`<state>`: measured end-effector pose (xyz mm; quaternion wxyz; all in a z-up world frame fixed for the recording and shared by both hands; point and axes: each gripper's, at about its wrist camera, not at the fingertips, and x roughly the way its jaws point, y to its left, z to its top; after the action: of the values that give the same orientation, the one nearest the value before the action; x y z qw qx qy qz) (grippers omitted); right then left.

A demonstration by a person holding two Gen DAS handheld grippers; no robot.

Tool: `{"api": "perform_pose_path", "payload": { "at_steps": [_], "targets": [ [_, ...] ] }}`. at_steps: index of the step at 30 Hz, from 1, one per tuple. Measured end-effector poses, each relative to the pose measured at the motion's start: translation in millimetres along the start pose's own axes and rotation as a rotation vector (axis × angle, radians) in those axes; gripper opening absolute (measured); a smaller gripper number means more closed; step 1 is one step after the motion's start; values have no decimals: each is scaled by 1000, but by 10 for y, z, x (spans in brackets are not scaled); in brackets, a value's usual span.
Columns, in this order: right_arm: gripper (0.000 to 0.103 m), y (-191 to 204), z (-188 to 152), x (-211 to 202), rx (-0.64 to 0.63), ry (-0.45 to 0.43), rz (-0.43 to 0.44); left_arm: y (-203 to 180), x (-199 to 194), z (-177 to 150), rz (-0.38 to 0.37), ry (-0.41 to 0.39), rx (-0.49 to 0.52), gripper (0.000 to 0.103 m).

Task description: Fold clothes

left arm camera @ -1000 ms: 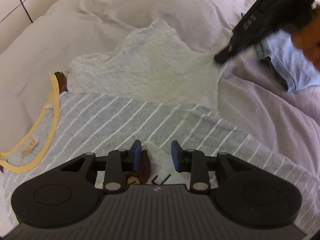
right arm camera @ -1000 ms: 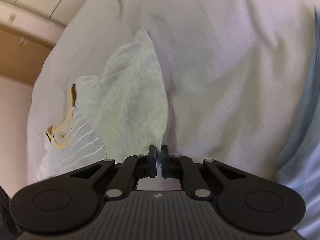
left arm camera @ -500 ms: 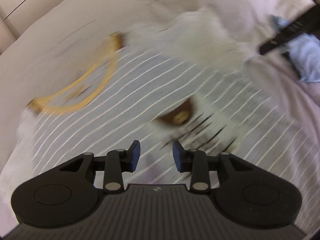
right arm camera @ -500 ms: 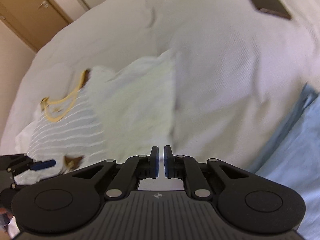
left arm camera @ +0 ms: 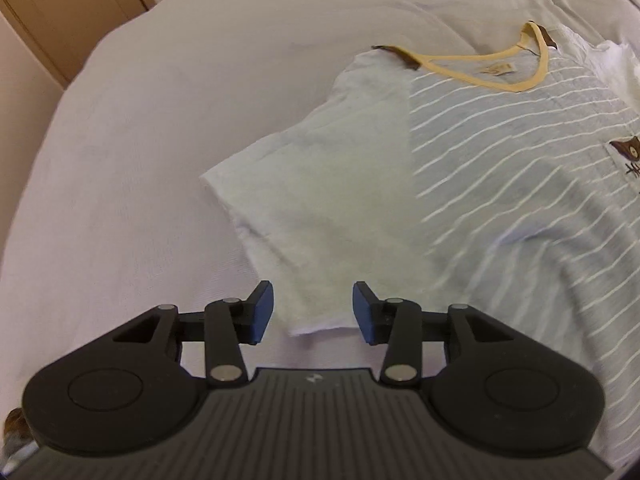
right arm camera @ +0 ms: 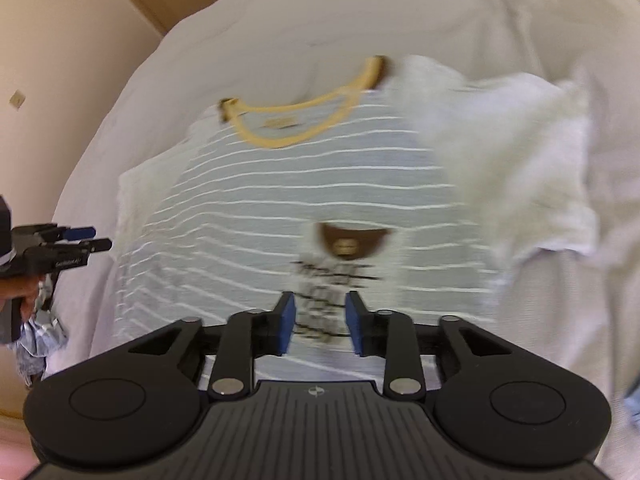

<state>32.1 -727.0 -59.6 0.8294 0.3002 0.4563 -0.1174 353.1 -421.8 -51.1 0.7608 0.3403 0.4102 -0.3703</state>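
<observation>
T-shirt (left arm camera: 500, 168), striped: lies spread flat on bed (left arm camera: 160, 120). Judged light, limp, wrinkle-prone; take sleeve hem (left arm camera: 320, 326). Left gripper (left arm camera: 313, 312) and right gripper (right arm camera: 316, 322): jaws apart, empty.

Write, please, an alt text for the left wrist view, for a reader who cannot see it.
The open left gripper hovers at the hem of a white sleeve of a grey T-shirt with thin white stripes, spread flat on a white bed. The shirt has a yellow neckline and a small brown print at the right edge.
</observation>
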Motion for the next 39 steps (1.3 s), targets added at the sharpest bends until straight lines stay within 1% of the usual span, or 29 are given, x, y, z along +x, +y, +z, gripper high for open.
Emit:
{"api": "perform_pose_path", "payload": {
  "at_steps": [2, 4, 7, 9, 11, 13, 15, 18, 20, 21, 23, 25, 26, 29, 30, 31, 33, 35, 36, 37, 39],
  "targets": [
    [37, 278, -36, 36, -26, 2, -2, 114, 145, -90, -31, 36, 51, 38],
    [39, 551, -133, 83, -19, 8, -31, 243, 215, -215, -44, 59, 115, 37],
    [39, 930, -332, 139, 22, 30, -79, 433, 98, -430, -46, 37, 183, 37],
    [41, 1164, -482, 151, 52, 51, -106, 547, -56, -576, -77, 16, 168, 37],
    [46, 1371, -615, 110, 57, 66, -133, 545, -201, -709, -122, -1, 139, 38],
    [48, 1542, -750, 38, 54, 70, -164, 456, -310, -801, -180, -16, 112, 38],
    [49, 1656, -892, -41, 55, 71, -205, 294, -429, -914, -268, -23, 71, 38],
    [50, 1631, -1150, -219, 108, 75, -253, -62, -580, -1062, -400, -11, 27, 38],
    [50, 1580, -1352, -322, 138, 82, -279, -345, -674, -1158, -466, 1, 15, 38],
    [50, 1553, -1456, -370, 149, 87, -292, -472, -718, -1209, -484, 5, 15, 38],
    [50, 1552, -1679, -458, 133, 100, -310, -653, -798, -1309, -491, 16, 19, 38],
    [50, 1608, -1884, -488, 80, 117, -304, -821, -876, -1408, -494, 29, 22, 38],
    [50, 1652, -1973, -475, 49, 126, -286, -885, -912, -1453, -489, 32, 28, 38],
    [50, 1822, -2206, -362, -41, 155, -197, -1016, -1018, -1577, -455, 36, 51, 38],
    [53, 1877, -2266, -300, -74, 165, -179, -1034, -1064, -1621, -442, 35, 50, 38],
    [59, 1901, -2313, -233, -99, 170, -181, -1051, -1110, -1665, -428, 35, 50, 38],
    [59, 1895, -2396, -98, -130, 175, -208, -1107, -1187, -1749, -415, 34, 48, 38],
    [43, 1784, -2429, -61, -115, 172, -214, -1173, -1242, -1832, -413, 35, 53, 38],
    [20, 1709, -2436, -62, -100, 170, -213, -1211, -1266, -1868, -419, 35, 56, 38],
    [0, 1634, -2443, -62, -84, 167, -211, -1251, -1287, -1900, -431, 35, 59, 38],
    [0, 1486, -2422, -171, -60, 140, -213, -1355, -1307, -1943, -463, 35, 61, 38]
  ]
}}
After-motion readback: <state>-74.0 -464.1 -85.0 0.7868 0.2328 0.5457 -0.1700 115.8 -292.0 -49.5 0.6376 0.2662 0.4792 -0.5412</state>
